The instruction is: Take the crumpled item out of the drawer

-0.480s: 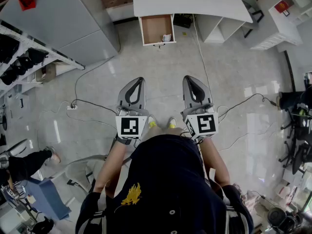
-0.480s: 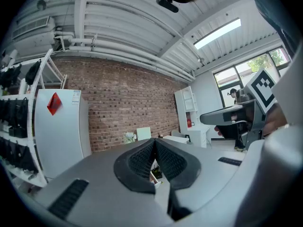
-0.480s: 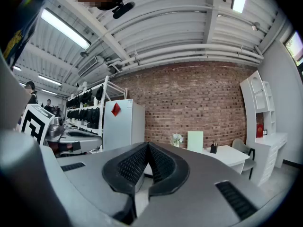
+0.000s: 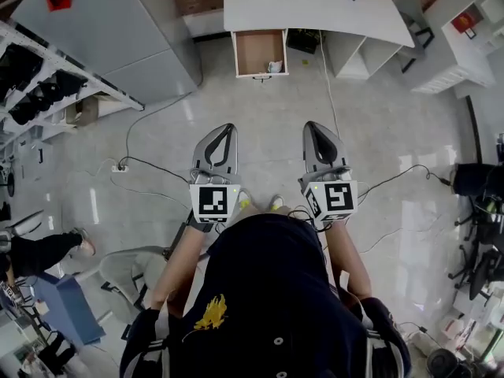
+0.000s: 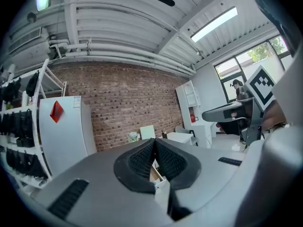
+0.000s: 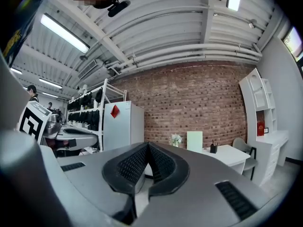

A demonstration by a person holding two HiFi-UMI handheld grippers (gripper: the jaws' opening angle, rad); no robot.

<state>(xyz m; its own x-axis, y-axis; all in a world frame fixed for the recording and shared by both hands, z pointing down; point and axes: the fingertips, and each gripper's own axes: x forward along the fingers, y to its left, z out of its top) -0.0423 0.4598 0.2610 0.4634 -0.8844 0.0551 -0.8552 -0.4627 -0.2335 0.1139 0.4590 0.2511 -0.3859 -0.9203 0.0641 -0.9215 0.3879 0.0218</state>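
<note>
Left gripper (image 4: 227,128) and right gripper (image 4: 313,126), both closed and empty at mid-frame, face the open drawer (image 4: 252,50) at top centre, which has drifted slightly lower (crumpled item (image 4: 274,66) in its right corner), so the approach seems under way, still well apart.

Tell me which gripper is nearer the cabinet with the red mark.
Left. The cabinet stands ahead-left of the left gripper; the right gripper is farther right.

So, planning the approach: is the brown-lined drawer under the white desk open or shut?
Open: the brown-lined drawer sticks out from the white desk, its inside showing.
</note>
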